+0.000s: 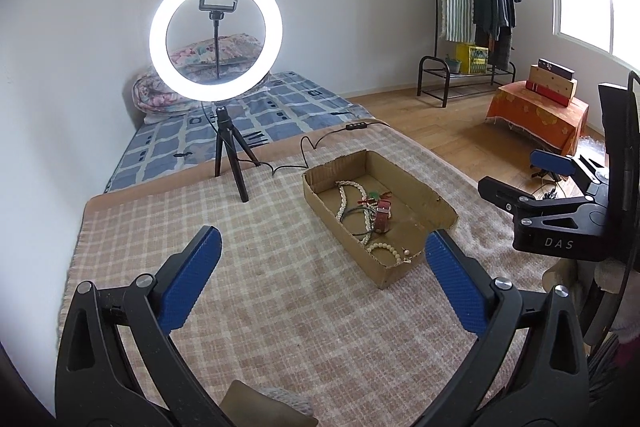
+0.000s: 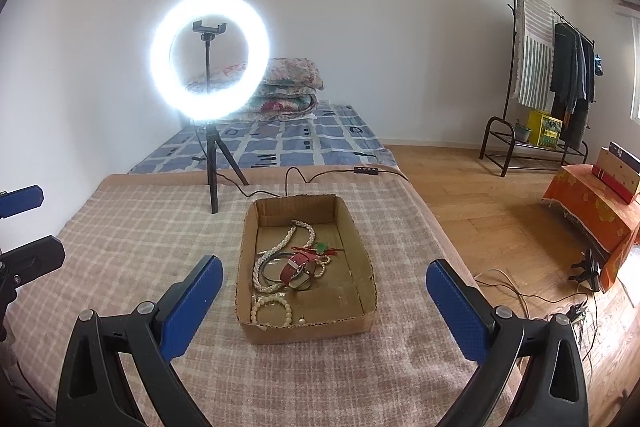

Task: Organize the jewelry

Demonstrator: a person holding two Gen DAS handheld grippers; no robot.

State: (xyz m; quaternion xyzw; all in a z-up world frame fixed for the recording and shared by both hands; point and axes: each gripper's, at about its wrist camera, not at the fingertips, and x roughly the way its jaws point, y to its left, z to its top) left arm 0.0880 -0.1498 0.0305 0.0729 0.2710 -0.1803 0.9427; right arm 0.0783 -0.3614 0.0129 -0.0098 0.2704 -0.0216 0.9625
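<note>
**Both grippers wide open above the jewelry box**

Here's the big checked blanket [image 2: 120, 227] spread flat under me, covering the whole work surface, with a blue patterned mattress [image 2: 280, 143] just behind it against the white wall. Off to the right, a clothes rack [image 2: 560, 75] stands on the wooden floor, well apart from everything I'm handling.

At the far edge of the blanket a lit ring light [image 2: 209, 57] stands upright on its little tripod, its cable trailing across toward the box.

And there's the cardboard box [image 2: 362, 323], open-topped, sitting on the blanket right ahead of my right gripper [image 2: 322, 287] and off to the right of my left gripper [image 1: 322, 255]. I'm holding both with the blue pads spread wide, nothing between them, neither touching the box.

Inside, the jewelry lies in a loose tangle toward the left side: a long pearl necklace [image 2: 280, 247] looping up the middle, a red watch strap [image 2: 294, 265] across dark bangles [image 2: 270, 273], a small green and red charm [image 2: 322, 248] near the centre, and a pearl bracelet [image 2: 272, 309] curled at the near corner.
</note>
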